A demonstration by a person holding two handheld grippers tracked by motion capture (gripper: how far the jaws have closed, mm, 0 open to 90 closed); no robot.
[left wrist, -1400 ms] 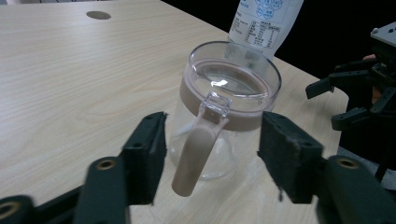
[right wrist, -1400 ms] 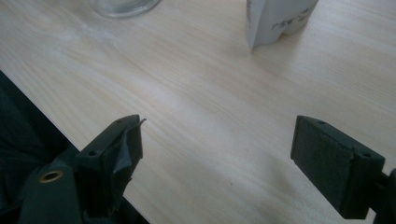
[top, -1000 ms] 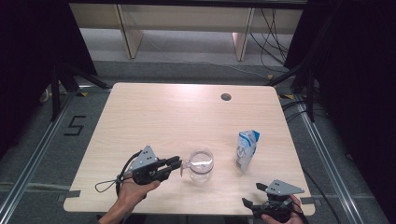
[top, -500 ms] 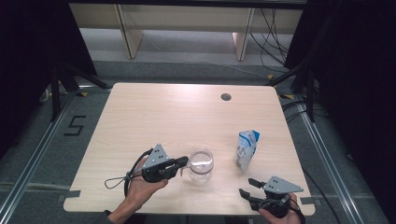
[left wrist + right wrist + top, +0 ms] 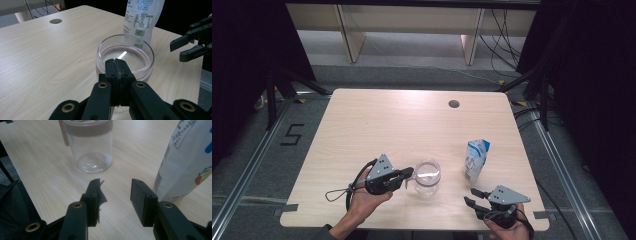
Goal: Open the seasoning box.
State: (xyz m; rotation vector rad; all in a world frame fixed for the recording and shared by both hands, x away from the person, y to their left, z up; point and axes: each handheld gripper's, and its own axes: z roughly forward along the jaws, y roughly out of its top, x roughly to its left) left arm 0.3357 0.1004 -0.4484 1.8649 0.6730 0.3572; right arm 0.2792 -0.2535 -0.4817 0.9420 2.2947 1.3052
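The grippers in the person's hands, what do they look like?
Each one, the left gripper and the right gripper, is black with two long jaws, brass-coloured rivets at the joints, and a grey three-cornered plate on top. The jaw tips are flat black pads. A thin black cable loops from the left one. A dark sleeve edge shows at the left wrist.

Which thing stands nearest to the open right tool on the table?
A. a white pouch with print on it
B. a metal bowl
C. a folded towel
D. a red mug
A: the white pouch stands upright just beside the right tool, whose jaws are spread apart, with the clear jar farther off.
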